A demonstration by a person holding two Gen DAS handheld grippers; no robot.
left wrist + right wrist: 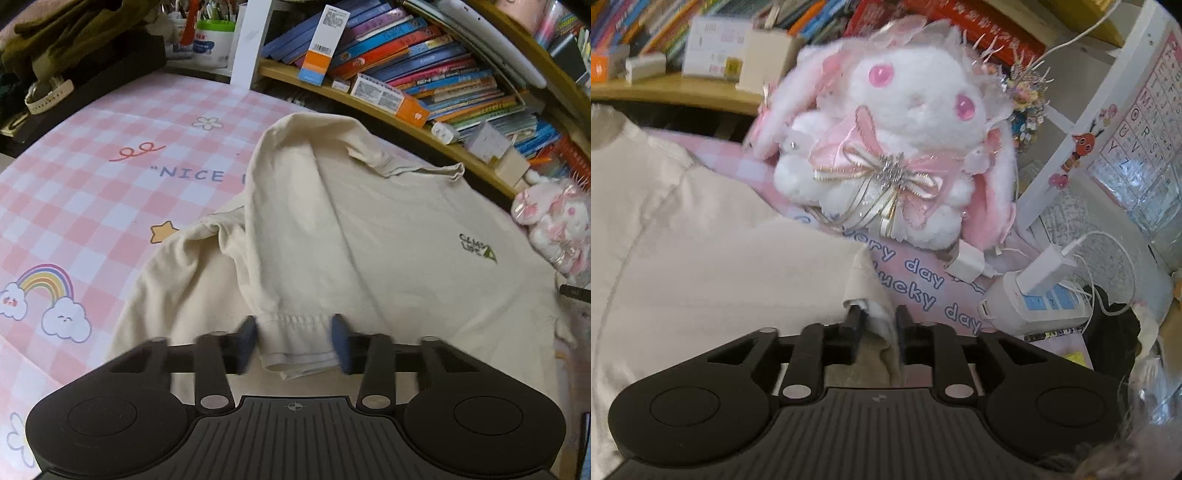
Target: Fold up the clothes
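Note:
A cream long-sleeved shirt (369,236) with a small green chest logo lies on the pink checked cover (110,206). One sleeve is folded over the body, and its cuff (295,347) rests between the wide-apart fingers of my left gripper (293,343), which is open. In the right wrist view the same shirt (701,266) fills the left side. My right gripper (879,332) is shut on a bunched fold at the shirt's edge (875,314), close to the white and pink plush rabbit (886,147).
A curved wooden shelf (369,99) packed with books and small boxes runs behind the shirt. A power strip with a white charger and cables (1041,288) sits right of the plush. Dark clothes and a watch (48,96) lie at the far left.

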